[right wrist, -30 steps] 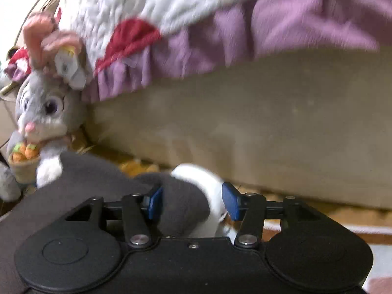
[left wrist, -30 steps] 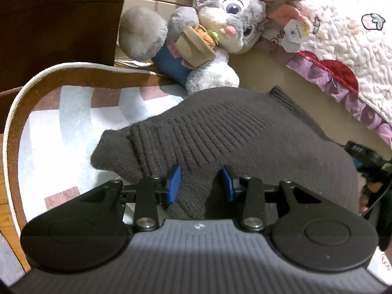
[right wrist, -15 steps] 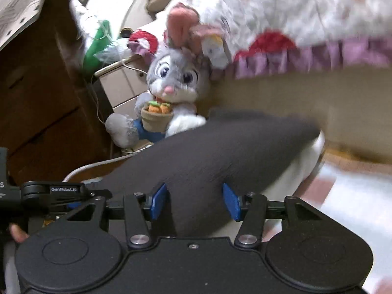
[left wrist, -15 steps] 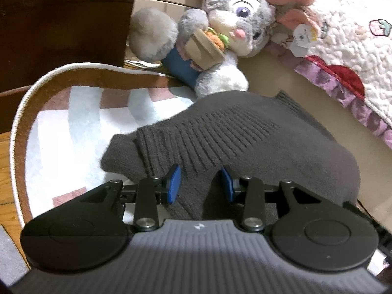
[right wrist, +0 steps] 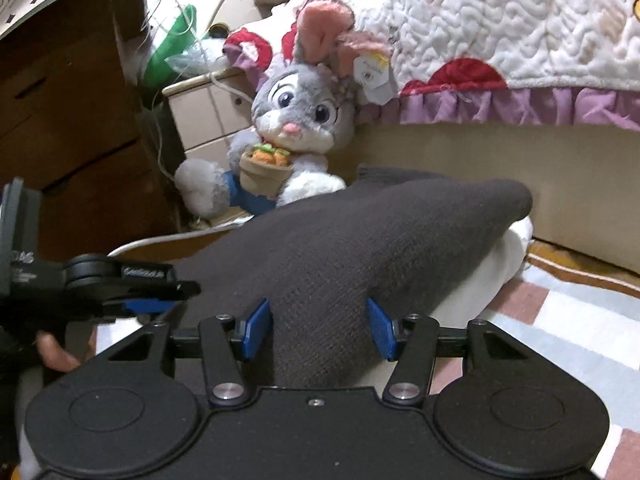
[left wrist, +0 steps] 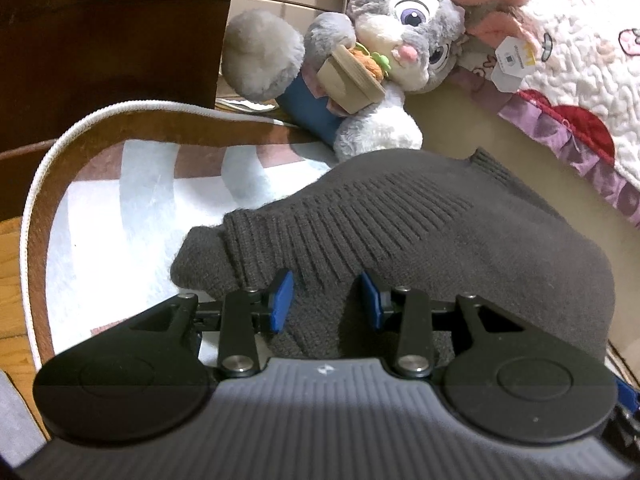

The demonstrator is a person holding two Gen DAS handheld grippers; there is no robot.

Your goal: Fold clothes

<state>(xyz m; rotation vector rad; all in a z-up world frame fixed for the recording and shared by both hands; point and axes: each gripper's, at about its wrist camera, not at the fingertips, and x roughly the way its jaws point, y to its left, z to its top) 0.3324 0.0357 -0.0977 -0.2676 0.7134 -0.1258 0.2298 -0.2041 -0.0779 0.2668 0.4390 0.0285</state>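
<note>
Both pinch the dark grey sweater [left wrist: 400,232] — left gripper [left wrist: 326,300] at its ribbed hem, right gripper [right wrist: 318,330] on plain knit

Hardly any lettering here can be read. The left tool [right wrist: 136,300], seen from the right wrist camera, carries a small white brand mark that looks like "GenRobot.AI", though it is blurred. The paper tag [left wrist: 512,62] on the plush rabbit [left wrist: 400,40] has a printed square code and yellow marks, too small to make out.

A home bedroom: quilted bedspread [right wrist: 500,32], plush rabbit [right wrist: 296,136], patterned rug [left wrist: 132,200], bedside drawers [right wrist: 208,116].
</note>
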